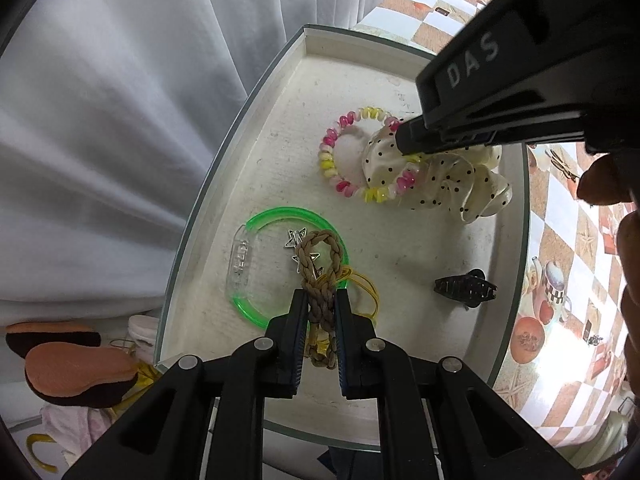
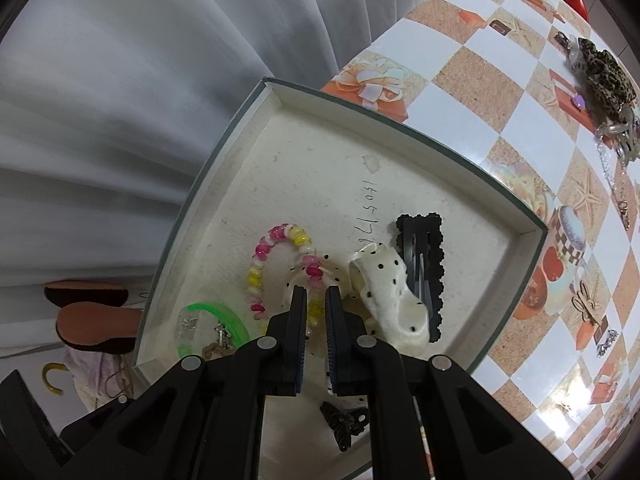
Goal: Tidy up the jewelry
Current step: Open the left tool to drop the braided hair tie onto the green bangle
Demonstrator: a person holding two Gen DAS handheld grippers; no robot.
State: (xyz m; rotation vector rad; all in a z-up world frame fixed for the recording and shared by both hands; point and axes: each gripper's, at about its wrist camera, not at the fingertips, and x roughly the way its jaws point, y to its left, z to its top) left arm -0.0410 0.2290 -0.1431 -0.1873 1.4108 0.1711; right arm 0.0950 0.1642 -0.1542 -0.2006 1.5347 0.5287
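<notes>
A white tray (image 1: 248, 128) (image 2: 440, 140) holds the jewelry. My left gripper (image 1: 322, 296) points down into it, shut on a brown braided bracelet (image 1: 320, 248) that lies over a green bangle (image 1: 256, 216), a silver star clip (image 1: 297, 237) and a yellow elastic (image 1: 366, 284). My right gripper (image 2: 316, 292) (image 1: 404, 142) is shut on a cream polka-dot scrunchie (image 1: 460, 184) (image 2: 384, 292). The scrunchie rests against a pink-and-yellow coil bracelet (image 1: 332, 148) (image 2: 280, 236). A black claw clip (image 1: 464, 288) (image 2: 344, 424) and a black scalloped snap clip (image 2: 420, 248) also lie in the tray.
The tray sits at the edge of a table with a checkered orange tablecloth (image 2: 500, 92). More jewelry is heaped at the far right (image 2: 604, 76). A white curtain (image 1: 120, 100) hangs to the left, with slippers (image 1: 76, 376) on the floor below. A person's fingers (image 1: 600, 180) hold the right gripper.
</notes>
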